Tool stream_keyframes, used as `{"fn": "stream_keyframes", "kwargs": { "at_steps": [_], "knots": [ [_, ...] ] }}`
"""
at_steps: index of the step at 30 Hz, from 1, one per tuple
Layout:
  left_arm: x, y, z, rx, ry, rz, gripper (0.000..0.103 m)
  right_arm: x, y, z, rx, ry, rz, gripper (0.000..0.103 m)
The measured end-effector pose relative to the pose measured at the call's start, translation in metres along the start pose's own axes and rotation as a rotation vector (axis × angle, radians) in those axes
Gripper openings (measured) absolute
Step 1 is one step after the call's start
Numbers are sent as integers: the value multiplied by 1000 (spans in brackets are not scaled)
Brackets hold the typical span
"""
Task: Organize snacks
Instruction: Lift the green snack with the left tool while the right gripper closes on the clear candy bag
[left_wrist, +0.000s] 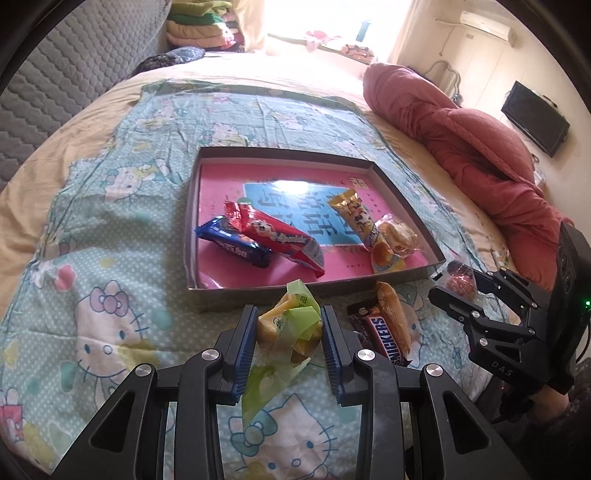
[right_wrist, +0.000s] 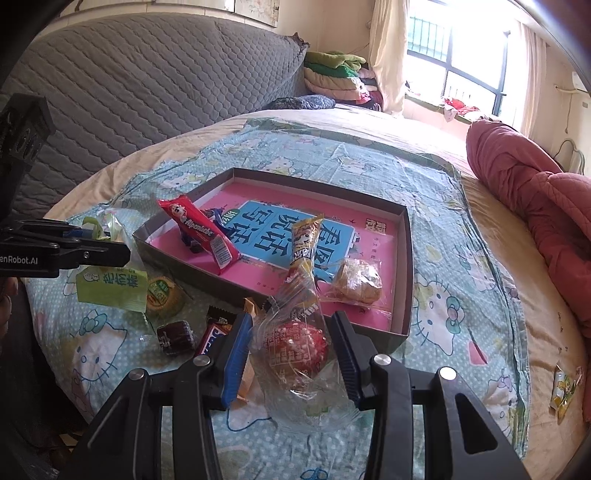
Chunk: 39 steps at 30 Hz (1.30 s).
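Note:
My left gripper (left_wrist: 289, 314) is shut on a green-wrapped yellow pastry (left_wrist: 275, 326), held just above the bed in front of the shallow grey box (left_wrist: 258, 293). The box is lined with a pink book. In it lie a blue bar (left_wrist: 232, 245), a red bar (left_wrist: 280, 240), a gold bar (left_wrist: 351, 214) and a clear-wrapped bun (left_wrist: 397, 236). My right gripper (right_wrist: 291, 321) is shut on a clear-wrapped red snack (right_wrist: 299, 347) near the box's front corner (right_wrist: 399, 332). The left wrist view shows that right gripper (left_wrist: 455, 286) at the right. The left gripper (right_wrist: 107, 243) shows at the left of the right wrist view.
A Snickers bar (left_wrist: 384, 339) and an orange packet (left_wrist: 395, 314) lie on the cartoon-cat sheet (left_wrist: 110, 314) before the box. A dark brown candy (right_wrist: 175, 336) and a green pack (right_wrist: 110, 288) lie near them. A red quilt (left_wrist: 480, 147) bounds the right; a small packet (right_wrist: 563, 387) lies beside it.

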<state>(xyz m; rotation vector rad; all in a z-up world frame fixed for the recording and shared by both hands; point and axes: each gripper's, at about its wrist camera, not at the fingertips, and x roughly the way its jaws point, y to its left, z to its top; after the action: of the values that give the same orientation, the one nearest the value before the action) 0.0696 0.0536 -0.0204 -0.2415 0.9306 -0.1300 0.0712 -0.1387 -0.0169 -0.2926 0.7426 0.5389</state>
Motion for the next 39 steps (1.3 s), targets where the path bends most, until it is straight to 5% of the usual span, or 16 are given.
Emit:
{"fn": "stream_keyframes", "kwargs": {
  "at_steps": [39],
  "knots": [
    [-46,-39,19,60,-116,28,35,-37,7,30,58,-128,69,44]
  ]
}}
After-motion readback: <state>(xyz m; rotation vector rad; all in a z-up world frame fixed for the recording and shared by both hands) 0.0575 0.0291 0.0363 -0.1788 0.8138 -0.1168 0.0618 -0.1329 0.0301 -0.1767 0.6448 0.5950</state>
